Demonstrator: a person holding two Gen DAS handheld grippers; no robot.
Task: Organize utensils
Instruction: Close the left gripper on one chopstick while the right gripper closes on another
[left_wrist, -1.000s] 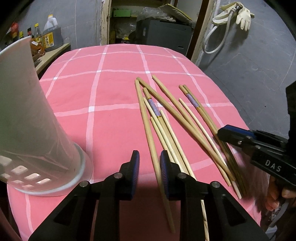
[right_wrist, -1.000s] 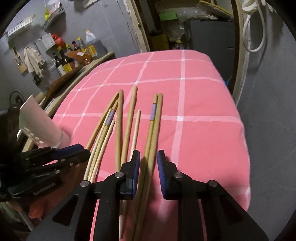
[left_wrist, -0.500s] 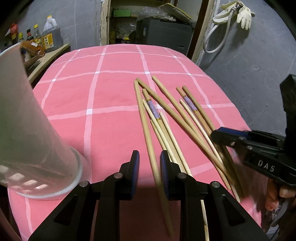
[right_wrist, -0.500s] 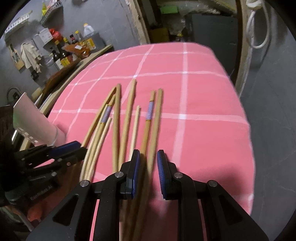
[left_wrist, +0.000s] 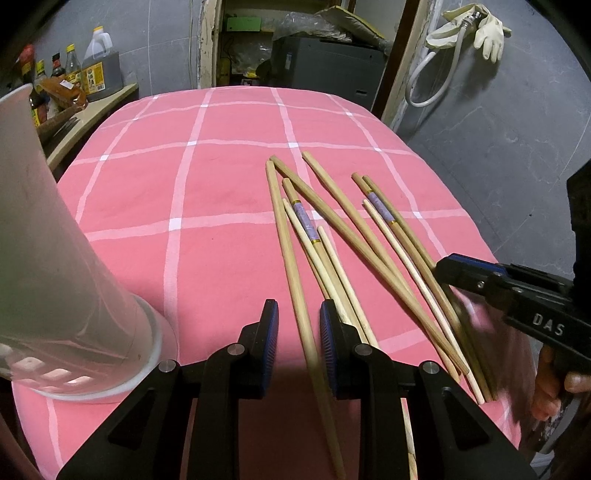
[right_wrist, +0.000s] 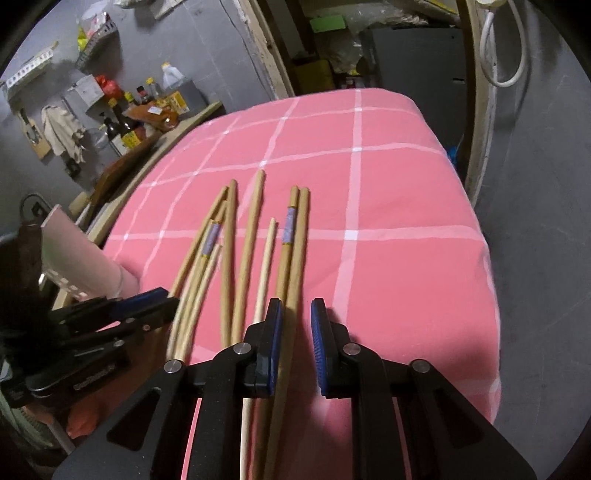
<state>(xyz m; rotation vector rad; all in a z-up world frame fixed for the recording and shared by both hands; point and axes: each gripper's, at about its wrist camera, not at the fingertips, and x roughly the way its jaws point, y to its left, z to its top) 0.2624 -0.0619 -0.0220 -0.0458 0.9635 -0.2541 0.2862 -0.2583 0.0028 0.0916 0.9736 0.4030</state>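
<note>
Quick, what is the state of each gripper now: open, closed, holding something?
Left gripper: open, jaws astride one chopstick, not pressing it.
Right gripper: jaws closing around a chopstick, with a gap on one side; not gripped yet.

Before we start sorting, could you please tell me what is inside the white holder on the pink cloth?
Nothing can be confirmed. The white holder shows only its outer wall and slotted base; its mouth lies outside both views. All visible chopsticks lie on the pink cloth.
</note>
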